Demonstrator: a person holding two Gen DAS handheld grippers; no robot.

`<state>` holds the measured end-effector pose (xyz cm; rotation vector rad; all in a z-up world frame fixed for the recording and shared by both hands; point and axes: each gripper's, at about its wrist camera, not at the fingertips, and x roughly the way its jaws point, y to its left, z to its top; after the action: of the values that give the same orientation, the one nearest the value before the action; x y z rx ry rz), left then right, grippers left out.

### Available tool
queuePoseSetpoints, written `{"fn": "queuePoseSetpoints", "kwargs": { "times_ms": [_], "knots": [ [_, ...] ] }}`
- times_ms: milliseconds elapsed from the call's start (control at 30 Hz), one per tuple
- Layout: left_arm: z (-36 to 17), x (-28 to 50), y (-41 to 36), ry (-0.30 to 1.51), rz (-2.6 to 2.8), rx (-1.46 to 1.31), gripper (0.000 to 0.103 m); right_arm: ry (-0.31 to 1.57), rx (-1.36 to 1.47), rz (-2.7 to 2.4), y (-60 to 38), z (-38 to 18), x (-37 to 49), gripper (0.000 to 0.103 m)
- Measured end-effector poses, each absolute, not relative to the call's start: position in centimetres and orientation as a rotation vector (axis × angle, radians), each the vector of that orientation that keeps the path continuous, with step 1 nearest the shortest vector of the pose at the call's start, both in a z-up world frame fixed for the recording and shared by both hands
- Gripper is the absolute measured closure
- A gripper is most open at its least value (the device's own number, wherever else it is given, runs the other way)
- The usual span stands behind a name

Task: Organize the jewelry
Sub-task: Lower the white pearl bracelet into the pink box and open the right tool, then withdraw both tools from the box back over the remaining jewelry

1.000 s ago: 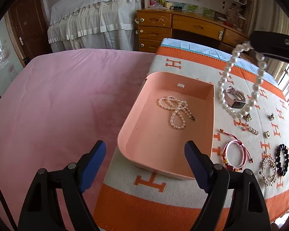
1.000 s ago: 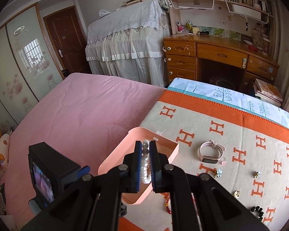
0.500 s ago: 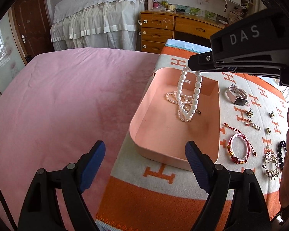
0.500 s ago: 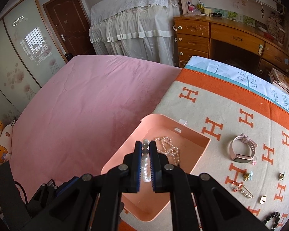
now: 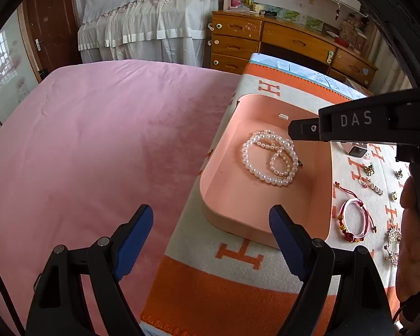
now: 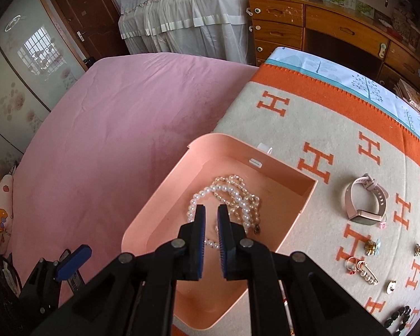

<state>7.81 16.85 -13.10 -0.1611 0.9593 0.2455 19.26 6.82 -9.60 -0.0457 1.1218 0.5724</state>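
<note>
A salmon-pink box sits on the orange and cream blanket. In it lie a white pearl bracelet and, under it, a smaller cream pearl strand. My right gripper hovers just above the pearls, pointing down into the box. Its jaws are nearly together, with only a thin slit and nothing in it. My left gripper is open and empty at the box's near edge, one finger over the pink bedsheet and one over the box rim.
On the blanket right of the box lie a pink smartwatch, a red cord bracelet, small brooches and a ring, and a black bead bracelet. A hand grips the right tool. Pink bedsheet lies left.
My right gripper carried the white pearl bracelet over from the right and lowered it into the box. The bracelet now lies flat on the other pearls, out of the jaws. My left gripper stayed put.
</note>
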Motion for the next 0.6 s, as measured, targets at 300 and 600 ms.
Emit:
{"fn": "queuePoseSetpoints", "kwargs": {
  "times_ms": [300, 600],
  "knots": [
    [-12.8, 7.5, 16.3, 0.957, 0.234, -0.168, 0.020, 1.135, 0.062, 0.594, 4.3, -9.0, 18.3, 0.078],
    [-12.2, 7.1, 15.9, 0.942, 0.215, -0.193, 0.019, 1.057, 0.226, 0.588, 0.8, -6.9, 17.4, 0.060]
  ]
}}
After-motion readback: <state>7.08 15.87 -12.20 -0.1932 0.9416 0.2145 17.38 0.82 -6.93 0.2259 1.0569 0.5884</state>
